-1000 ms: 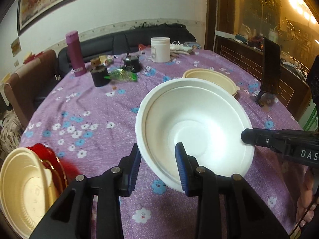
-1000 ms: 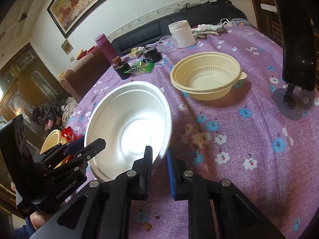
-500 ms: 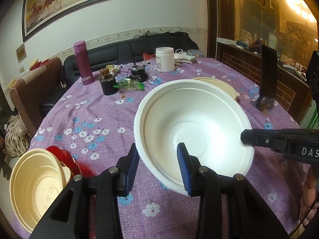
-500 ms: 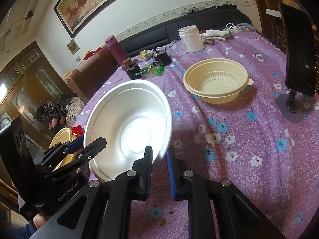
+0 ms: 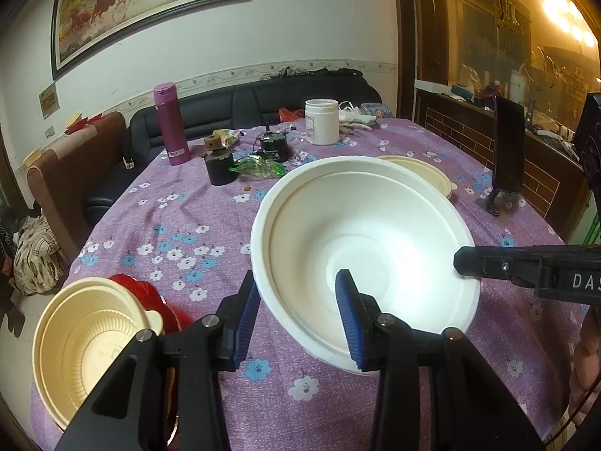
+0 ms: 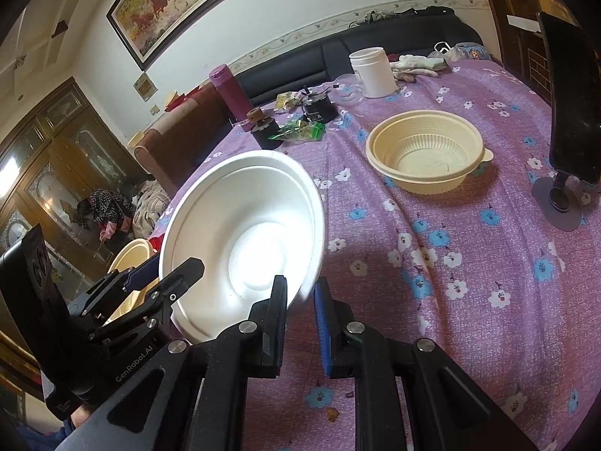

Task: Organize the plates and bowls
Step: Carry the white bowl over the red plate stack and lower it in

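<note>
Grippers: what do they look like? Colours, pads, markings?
Both are matte black plastic with silver pivot screws. The left gripper and right gripper carry blue ribbed pads. White lettering: "GenRobot.AI" on the left's body, "DAS" on the right's.

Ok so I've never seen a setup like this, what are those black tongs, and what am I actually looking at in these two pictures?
There is no robot here. A person holds a gripper in each hand, and each carries a wide-angle camera looking along its two fingers. One picture is from the left gripper, the other from the right gripper. Both meet at one white bowl, held tilted above the table with its purple flowered cloth. The right one pinches the rim. The left one's fingers straddle the opposite rim and are opening. On the table are a cream bowl, a second cream bowl by a red plate, a magenta flask and a white jar.
</note>
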Demonstrator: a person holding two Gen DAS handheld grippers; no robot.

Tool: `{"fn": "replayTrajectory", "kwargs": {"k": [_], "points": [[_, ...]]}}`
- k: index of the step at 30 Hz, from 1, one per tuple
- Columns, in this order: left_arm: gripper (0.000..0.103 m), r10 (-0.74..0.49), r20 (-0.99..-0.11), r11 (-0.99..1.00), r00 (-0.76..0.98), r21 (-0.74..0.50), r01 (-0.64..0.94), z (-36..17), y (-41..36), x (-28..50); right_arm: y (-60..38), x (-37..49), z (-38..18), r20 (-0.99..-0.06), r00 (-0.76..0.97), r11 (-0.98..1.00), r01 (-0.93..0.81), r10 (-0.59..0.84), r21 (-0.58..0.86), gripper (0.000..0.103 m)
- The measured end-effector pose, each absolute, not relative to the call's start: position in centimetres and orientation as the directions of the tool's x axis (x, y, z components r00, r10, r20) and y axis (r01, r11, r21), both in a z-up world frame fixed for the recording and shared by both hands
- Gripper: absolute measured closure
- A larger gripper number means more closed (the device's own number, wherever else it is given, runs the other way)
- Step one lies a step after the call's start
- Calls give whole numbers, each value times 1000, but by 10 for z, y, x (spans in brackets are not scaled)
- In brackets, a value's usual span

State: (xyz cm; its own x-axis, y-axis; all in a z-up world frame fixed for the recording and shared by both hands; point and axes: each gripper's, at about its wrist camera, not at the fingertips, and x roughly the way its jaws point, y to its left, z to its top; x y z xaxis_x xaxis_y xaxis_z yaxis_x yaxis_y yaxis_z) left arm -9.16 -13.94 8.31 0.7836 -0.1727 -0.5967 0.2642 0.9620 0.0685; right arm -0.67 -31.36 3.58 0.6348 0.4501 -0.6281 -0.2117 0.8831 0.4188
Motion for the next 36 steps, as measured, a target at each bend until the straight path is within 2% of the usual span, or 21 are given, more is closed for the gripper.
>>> {"fn": "replayTrajectory", "kwargs": {"k": [18,24,36], "points": [[55,-101,-518,989,849,40,141,120,-65,-123,-252,-2,71,-585,592,831,-343,553,438,85],[53,-25,-492,998,870,41,52,131,-23,-140,-204,1,81,-578,538,789,-426,614,443,85],[52,57,-544,998,837,18,-55,116,42,-160,-127,12,64,-612,404,726,-489,680,483,84]]}}
